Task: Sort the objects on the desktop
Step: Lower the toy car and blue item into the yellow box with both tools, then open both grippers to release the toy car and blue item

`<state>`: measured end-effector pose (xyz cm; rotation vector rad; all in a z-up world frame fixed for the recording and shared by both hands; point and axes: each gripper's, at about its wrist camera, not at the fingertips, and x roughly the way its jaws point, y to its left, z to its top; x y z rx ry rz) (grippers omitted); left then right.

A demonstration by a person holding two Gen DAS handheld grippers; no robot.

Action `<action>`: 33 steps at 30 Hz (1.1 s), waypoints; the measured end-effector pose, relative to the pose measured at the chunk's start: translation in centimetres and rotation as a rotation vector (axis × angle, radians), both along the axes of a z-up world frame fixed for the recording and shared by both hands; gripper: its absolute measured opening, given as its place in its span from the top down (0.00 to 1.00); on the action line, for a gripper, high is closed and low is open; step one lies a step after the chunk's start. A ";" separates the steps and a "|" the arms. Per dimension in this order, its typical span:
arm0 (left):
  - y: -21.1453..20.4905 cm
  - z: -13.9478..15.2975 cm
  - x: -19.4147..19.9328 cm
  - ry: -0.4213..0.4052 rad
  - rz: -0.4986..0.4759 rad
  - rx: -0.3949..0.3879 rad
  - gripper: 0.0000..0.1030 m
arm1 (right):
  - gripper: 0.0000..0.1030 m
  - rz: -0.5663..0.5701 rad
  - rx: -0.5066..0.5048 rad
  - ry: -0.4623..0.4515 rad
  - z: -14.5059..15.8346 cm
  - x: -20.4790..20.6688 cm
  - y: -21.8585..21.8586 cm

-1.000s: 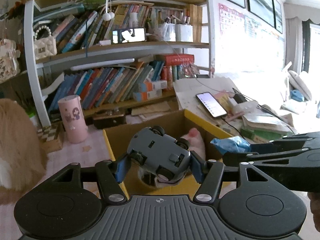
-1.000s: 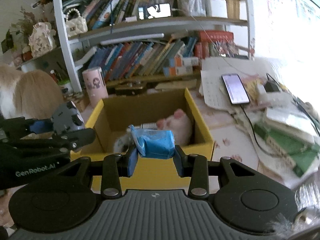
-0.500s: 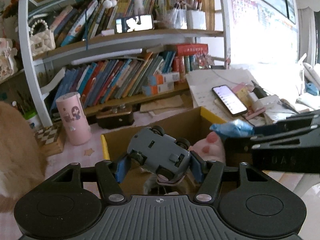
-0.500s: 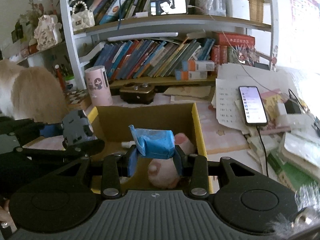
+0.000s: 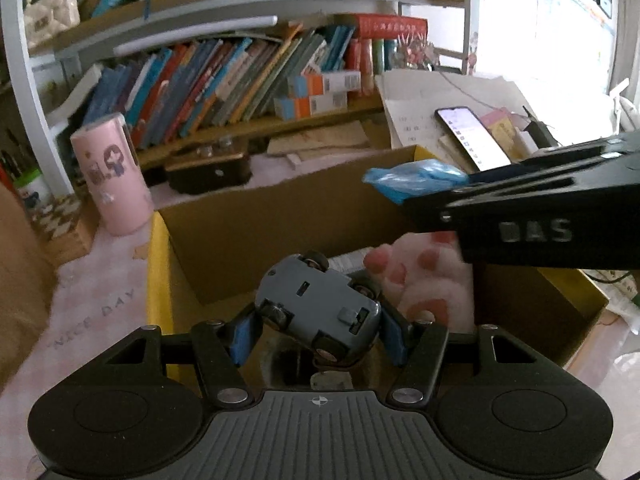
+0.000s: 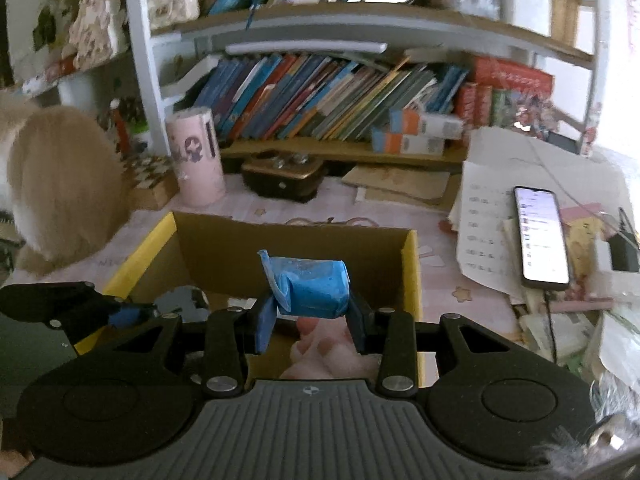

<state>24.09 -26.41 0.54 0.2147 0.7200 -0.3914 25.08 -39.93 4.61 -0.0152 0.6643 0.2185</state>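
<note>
My left gripper [image 5: 318,330] is shut on a grey toy car [image 5: 320,306], held belly-up over the open cardboard box [image 5: 256,216] with yellow rims. My right gripper [image 6: 310,320] is shut on a crumpled blue packet [image 6: 308,286], also above the box [image 6: 288,248]. In the left wrist view the right gripper reaches in from the right with the blue packet [image 5: 416,178] at its tip. In the right wrist view the left gripper [image 6: 132,314] and part of the car [image 6: 182,298] show at the left. A pink plush paw [image 5: 424,284] lies inside the box.
A pink cylinder tin [image 5: 110,174] and a dark wooden box [image 5: 208,168] stand behind the cardboard box. A lit phone [image 6: 540,236] lies on papers to the right. A furry tan animal [image 6: 60,188] sits at the left. Bookshelves [image 6: 320,96] fill the back.
Both grippers have moved forward and over the box, each still holding its object. The box interior and the plush paw now lie directly beneath them.
</note>
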 end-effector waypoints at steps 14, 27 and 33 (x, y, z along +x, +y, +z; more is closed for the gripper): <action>-1.1 -0.5 0.8 0.079 -0.041 0.060 0.40 | 0.66 0.142 -0.062 0.241 -3.4 6.0 1.8; -0.8 -0.8 0.1 0.076 -0.016 0.068 0.36 | 0.66 0.203 -0.110 0.306 -4.5 7.4 3.4; -0.3 0.2 -1.2 0.006 0.000 0.063 0.28 | 0.58 0.187 -0.062 0.312 -4.5 7.2 3.1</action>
